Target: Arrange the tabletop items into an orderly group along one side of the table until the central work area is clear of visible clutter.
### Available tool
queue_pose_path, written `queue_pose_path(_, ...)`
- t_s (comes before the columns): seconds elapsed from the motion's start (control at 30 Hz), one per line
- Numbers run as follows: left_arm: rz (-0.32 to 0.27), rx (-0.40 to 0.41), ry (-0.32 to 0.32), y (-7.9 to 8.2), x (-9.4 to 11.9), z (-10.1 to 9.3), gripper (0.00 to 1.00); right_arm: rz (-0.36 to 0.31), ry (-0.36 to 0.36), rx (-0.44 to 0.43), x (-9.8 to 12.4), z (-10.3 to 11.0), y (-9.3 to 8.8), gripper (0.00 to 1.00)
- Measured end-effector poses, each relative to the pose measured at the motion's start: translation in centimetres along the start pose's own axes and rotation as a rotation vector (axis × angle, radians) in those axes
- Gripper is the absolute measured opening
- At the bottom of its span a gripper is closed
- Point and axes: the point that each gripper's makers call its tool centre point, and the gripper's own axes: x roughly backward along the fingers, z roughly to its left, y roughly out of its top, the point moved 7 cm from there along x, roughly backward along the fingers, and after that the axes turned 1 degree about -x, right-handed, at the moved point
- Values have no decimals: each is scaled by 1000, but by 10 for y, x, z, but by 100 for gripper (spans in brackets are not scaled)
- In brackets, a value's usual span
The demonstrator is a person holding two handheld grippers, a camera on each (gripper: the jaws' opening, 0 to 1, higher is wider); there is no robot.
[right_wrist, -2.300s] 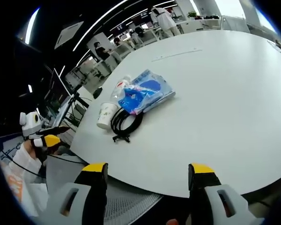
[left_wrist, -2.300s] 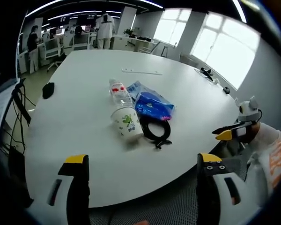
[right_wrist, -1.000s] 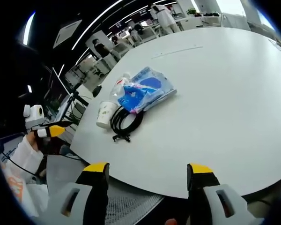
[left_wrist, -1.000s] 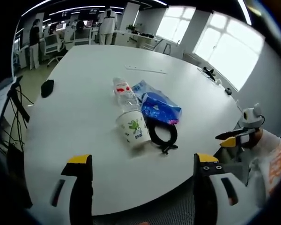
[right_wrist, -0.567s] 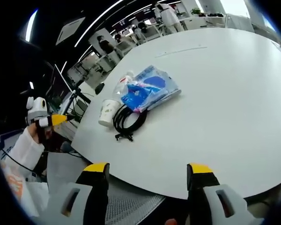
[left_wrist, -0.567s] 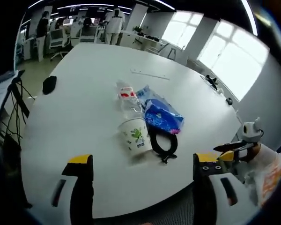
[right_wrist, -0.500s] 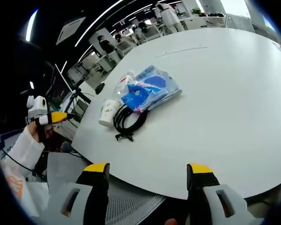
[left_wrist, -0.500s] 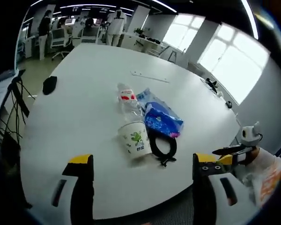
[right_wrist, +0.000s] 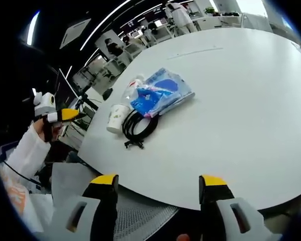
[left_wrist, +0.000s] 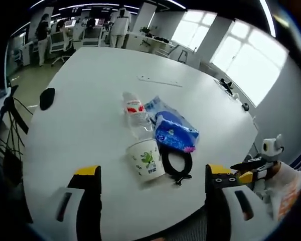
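Note:
Close together on the white table are a paper cup with a green print, a clear bottle lying on its side, a blue plastic pack and a coiled black cable. My left gripper hovers open off the table's near edge, well short of the cup. My right gripper is open too, off another edge of the table. From there I see the cup, bottle, pack and cable, and the left gripper in a hand at far left.
A small black object lies near the table's left edge. A thin flat strip lies farther back, and dark items sit at the far right rim. The right gripper shows beside the table. People stand among desks behind.
The left gripper has risen and come nearer the table, as the right gripper view shows. The table items have not moved, and both pairs of jaws keep the same gap.

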Motion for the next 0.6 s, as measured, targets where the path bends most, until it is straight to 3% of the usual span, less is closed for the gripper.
queue_pose_path(0.17, -4, 13, -12, 13, -9, -2, 86, 0, 1, -18, -1, -2, -1, 66)
queue_pose_path(0.6, 30, -1, -24, 27, -35, -6, 82, 4, -1, -35, -3, -5, 3, 65)
